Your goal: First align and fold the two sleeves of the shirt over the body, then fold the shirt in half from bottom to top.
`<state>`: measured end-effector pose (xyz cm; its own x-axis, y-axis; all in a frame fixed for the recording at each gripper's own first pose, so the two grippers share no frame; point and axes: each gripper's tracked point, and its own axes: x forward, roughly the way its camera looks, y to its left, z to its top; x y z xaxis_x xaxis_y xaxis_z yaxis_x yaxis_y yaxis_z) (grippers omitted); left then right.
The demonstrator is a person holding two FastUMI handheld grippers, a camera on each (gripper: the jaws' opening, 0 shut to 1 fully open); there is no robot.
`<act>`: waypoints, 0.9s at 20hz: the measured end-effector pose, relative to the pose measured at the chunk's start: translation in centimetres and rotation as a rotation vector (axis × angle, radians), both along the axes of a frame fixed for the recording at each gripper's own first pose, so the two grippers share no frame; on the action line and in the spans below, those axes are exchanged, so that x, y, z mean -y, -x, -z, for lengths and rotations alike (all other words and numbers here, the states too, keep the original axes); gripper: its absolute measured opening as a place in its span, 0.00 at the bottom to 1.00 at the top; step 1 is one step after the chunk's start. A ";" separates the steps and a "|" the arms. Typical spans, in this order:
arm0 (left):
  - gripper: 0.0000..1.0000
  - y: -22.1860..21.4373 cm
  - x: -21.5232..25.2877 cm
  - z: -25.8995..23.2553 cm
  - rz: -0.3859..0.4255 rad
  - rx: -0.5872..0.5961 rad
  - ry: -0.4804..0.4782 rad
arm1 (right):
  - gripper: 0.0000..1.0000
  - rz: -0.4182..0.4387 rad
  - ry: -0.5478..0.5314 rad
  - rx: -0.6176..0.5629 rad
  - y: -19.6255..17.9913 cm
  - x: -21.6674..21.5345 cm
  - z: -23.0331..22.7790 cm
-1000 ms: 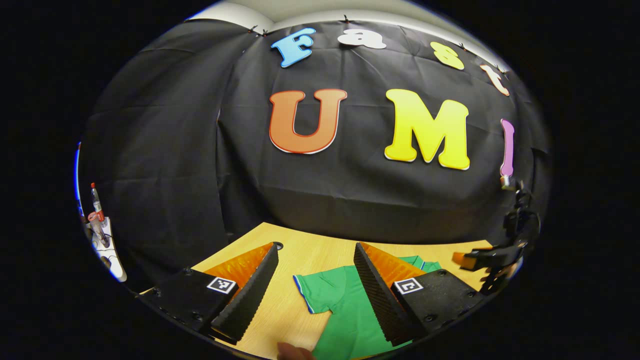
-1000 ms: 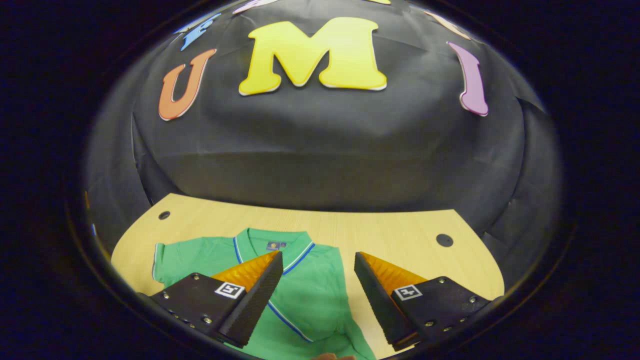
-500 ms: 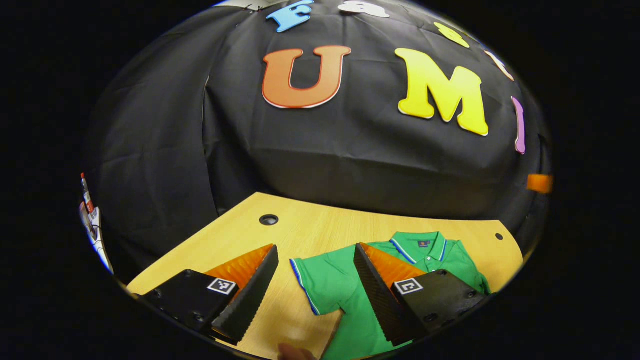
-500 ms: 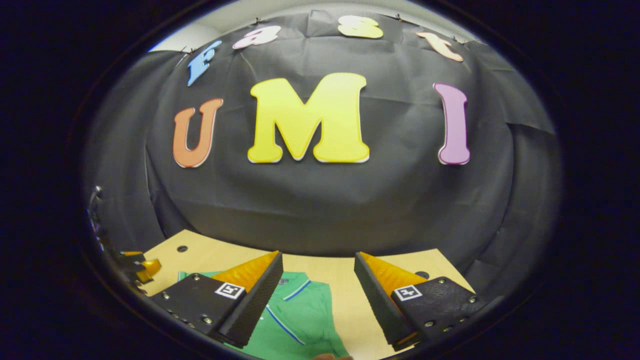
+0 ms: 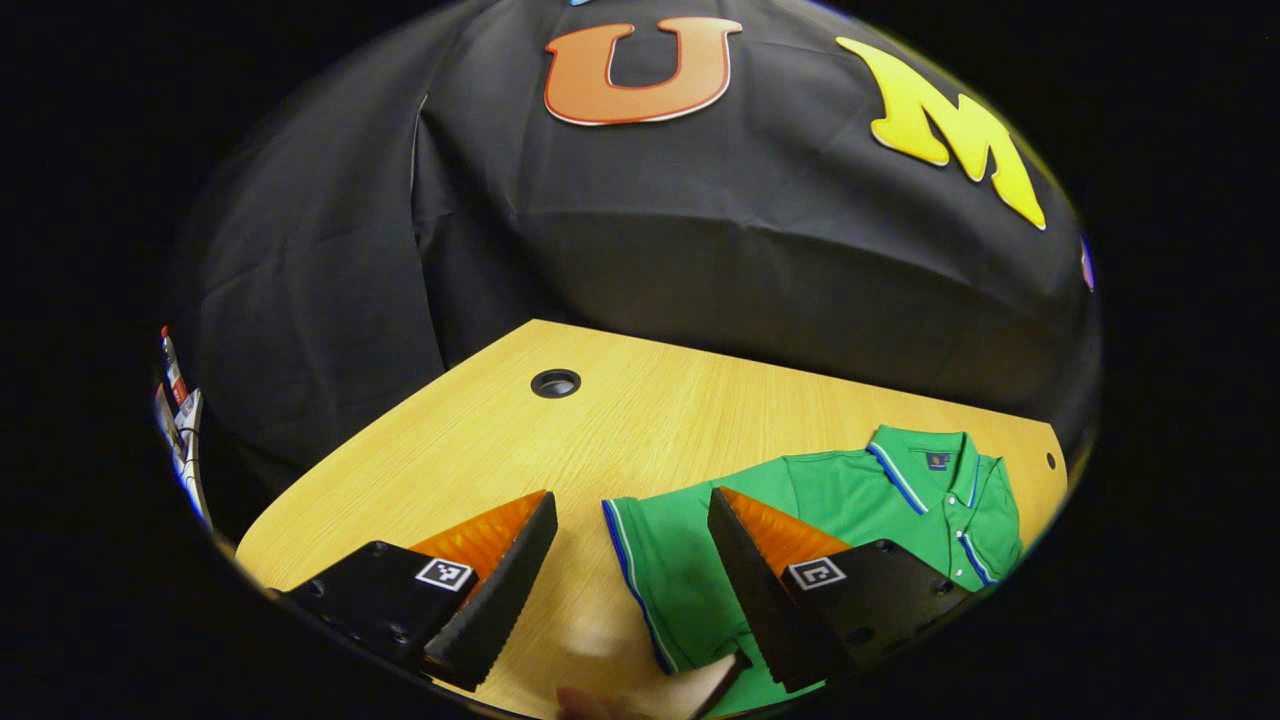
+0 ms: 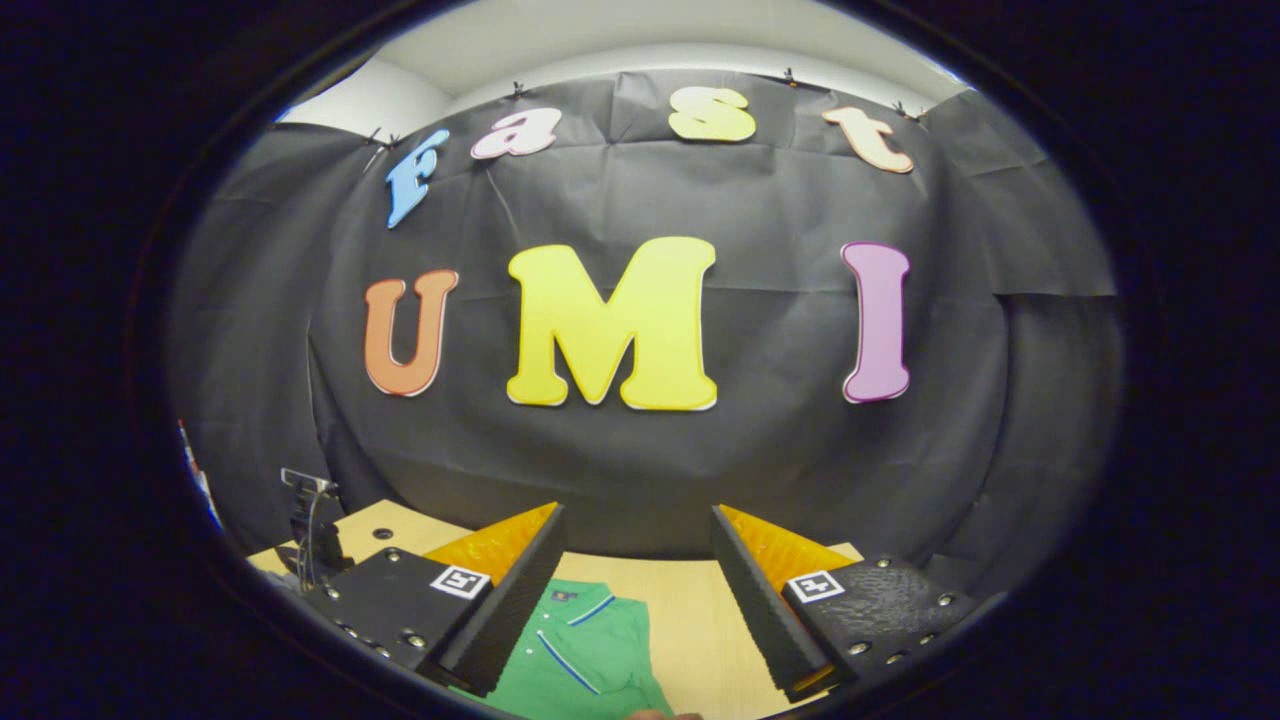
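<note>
Green shirt (image 5: 800,520) lies flat on the bench (image 5: 480,450), both my grippers (image 5: 630,570) (image 6: 635,600) gaping and empty; sleeve fold pending, so I judge next is pinching the sleeve (image 5: 660,570) cuff.

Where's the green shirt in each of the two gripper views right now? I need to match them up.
Left gripper view: the green shirt lies lower right on the wooden table, its sleeve edge between the left tongs.
Right gripper view: the shirt sits bottom centre, just left of the gap of the right tongs.
Shared landmark: the shirt's blue-striped collar.
</note>
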<state>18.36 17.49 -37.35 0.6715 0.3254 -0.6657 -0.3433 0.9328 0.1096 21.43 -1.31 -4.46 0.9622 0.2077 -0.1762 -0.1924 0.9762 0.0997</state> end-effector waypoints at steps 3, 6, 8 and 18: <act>0.98 -0.6 -0.5 1.5 -0.004 -0.040 0.005 | 0.92 0.014 -0.024 0.008 -0.1 0.9 -0.8; 0.98 -0.3 -0.8 3.0 -0.031 -0.103 0.033 | 0.90 0.028 -0.031 0.017 -0.3 2.0 -1.0; 0.98 -0.5 -0.7 3.8 -0.048 -0.111 0.051 | 0.92 0.030 -0.023 -0.001 -0.2 2.2 -0.2; 0.28 -2.2 0.4 4.2 0.067 -0.185 0.075 | 0.92 0.060 -0.063 -0.047 -0.7 3.9 0.7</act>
<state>20.60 17.10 -41.59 0.5544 0.2288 -0.8002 -0.2603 0.9609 0.0944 22.17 -5.22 -5.20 0.9642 0.1619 -0.2101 -0.1274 0.9774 0.1686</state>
